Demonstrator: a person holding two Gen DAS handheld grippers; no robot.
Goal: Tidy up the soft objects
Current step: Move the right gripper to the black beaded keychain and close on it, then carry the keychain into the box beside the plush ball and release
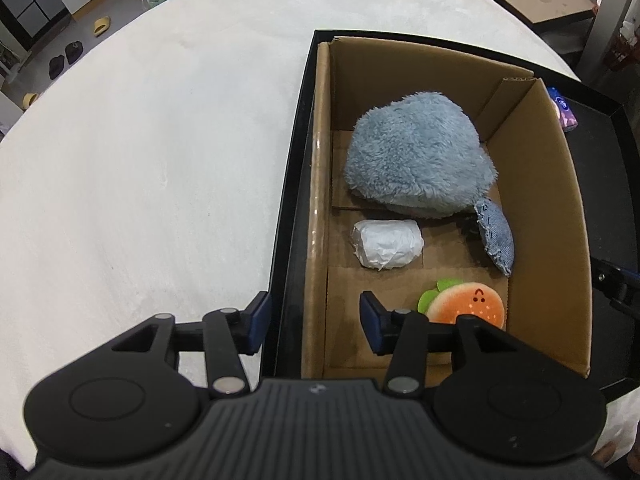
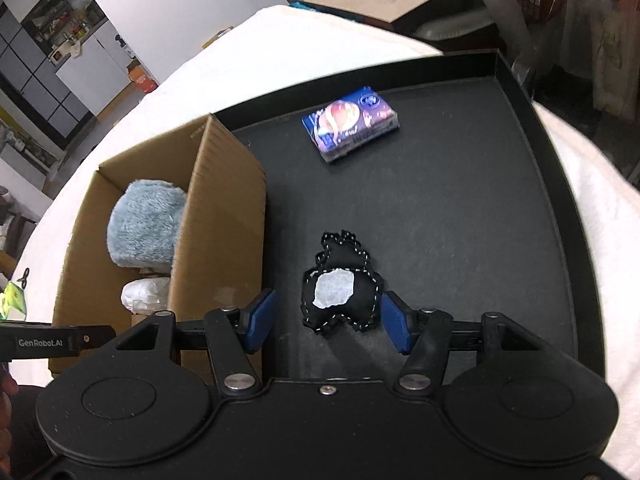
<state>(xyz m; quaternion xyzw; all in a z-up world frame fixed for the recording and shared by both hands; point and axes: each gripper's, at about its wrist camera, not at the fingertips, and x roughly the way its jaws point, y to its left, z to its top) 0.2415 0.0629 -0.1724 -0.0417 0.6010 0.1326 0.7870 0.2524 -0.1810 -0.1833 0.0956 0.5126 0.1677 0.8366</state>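
A cardboard box [image 1: 552,216] stands in a black tray [image 1: 296,168]. Inside it lie a fluffy blue plush [image 1: 416,156], a white wrapped bundle [image 1: 386,243], a small denim cushion [image 1: 496,238] and a burger plush [image 1: 466,304]. My left gripper [image 1: 316,322] is open over the box's near left wall, holding nothing. In the right wrist view a black stitched soft toy [image 2: 340,292] with a white patch lies on the tray [image 2: 460,220]. My right gripper [image 2: 328,324] is open around the toy, which lies close to the right pad and clear of the left one.
A blue and pink tissue pack [image 2: 352,124] lies farther back on the tray. The box [image 2: 224,220] stands just left of the right gripper. The tray rests on a table with a white cloth [image 1: 140,140]. Part of the left tool [image 2: 44,343] shows at the left edge.
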